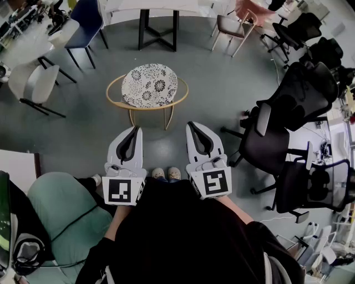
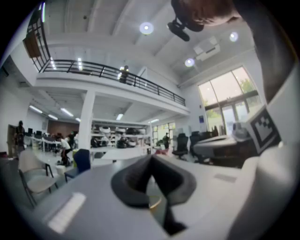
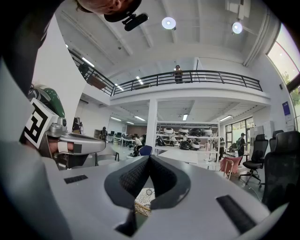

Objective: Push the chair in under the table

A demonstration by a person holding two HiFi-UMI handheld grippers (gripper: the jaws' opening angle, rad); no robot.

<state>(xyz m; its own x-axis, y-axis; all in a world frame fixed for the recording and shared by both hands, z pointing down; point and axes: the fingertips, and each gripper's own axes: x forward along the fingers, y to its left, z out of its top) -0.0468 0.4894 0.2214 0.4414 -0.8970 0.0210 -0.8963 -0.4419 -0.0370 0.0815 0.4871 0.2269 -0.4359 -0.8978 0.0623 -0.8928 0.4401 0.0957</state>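
Bare grey floor (image 1: 222, 94) lies open from the left gripper (image 1: 135, 130) and right gripper (image 1: 192, 125) to the round patterned-cushion chair (image 1: 150, 85), and beyond it to the black-legged table (image 1: 175, 28). Black office chairs (image 1: 277, 133) crowd the right side. 1 green chair (image 1: 61, 205) and 1 white chair (image 1: 33, 83) flank the left.

Patterned chair (image 1: 150, 84) apart from table (image 1: 155, 5)

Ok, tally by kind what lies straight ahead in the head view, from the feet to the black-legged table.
Tools: 2, the left tool and the right tool, both shut, empty.
Shoes: 2, the left shoe and the right shoe.
Chairs: 1, the round patterned-cushion chair.
Tables: 1, the white-topped table.
Total: 6.
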